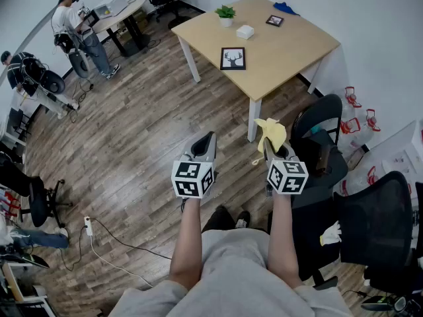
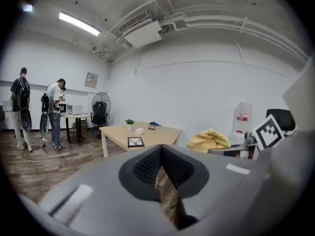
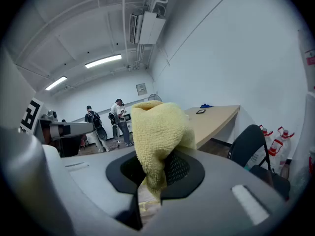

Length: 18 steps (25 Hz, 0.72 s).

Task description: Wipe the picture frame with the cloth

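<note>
The ceiling strip lights (image 2: 78, 23) are illuminating the room brightly and evenly, casting soft shadows. Fisheye distortion is bending straight lines toward the edges; dark vignetting is ringing both gripper views.

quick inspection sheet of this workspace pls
Surface: light wooden table, mostly bare.
Job's things: deer picture frame flat on the table, untouched; yellow cloth in the right gripper.
Clutter: potted plant, white box, small dark frame, blue item on the table.
Grippers: left gripper shut, empty; right gripper shut on the cloth; both short of the table.
Cables: power strip with cable on the wood floor.
Surroundings: black office chairs at right; people at a far desk.
</note>
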### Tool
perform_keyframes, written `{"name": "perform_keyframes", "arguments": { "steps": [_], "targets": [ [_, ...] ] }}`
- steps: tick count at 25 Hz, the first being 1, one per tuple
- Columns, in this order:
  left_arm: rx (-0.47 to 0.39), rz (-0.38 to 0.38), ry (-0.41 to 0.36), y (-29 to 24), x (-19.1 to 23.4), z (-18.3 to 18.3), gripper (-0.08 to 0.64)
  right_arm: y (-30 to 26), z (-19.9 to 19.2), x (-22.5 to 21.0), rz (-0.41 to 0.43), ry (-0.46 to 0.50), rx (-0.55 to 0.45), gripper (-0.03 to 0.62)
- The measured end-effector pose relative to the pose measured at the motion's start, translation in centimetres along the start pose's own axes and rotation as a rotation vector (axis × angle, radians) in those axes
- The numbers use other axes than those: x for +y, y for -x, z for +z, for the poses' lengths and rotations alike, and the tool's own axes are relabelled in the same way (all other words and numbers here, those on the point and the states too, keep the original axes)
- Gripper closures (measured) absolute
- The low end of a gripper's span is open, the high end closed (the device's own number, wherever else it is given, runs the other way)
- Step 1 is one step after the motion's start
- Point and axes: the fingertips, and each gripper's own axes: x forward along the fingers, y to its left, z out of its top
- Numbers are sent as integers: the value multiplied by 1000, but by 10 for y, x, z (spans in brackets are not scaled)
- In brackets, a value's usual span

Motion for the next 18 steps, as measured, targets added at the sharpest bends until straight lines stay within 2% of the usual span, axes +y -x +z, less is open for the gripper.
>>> {"name": "perform_keyframes", "arguments": {
  "steps": [7, 10, 15, 18],
  "targets": [
    [8, 13, 7, 0, -2, -2, 509, 3, 6, -4, 16, 5, -15, 538],
    [12, 26, 33, 0, 5, -5, 509, 2, 15, -4, 13, 8, -66, 538],
    [15, 28, 66, -11, 19, -7, 509, -9, 26, 3, 87, 10, -100, 538],
    [-5, 19, 80, -24, 26, -2, 509, -19, 34, -2, 86, -6, -112, 538]
  ]
}}
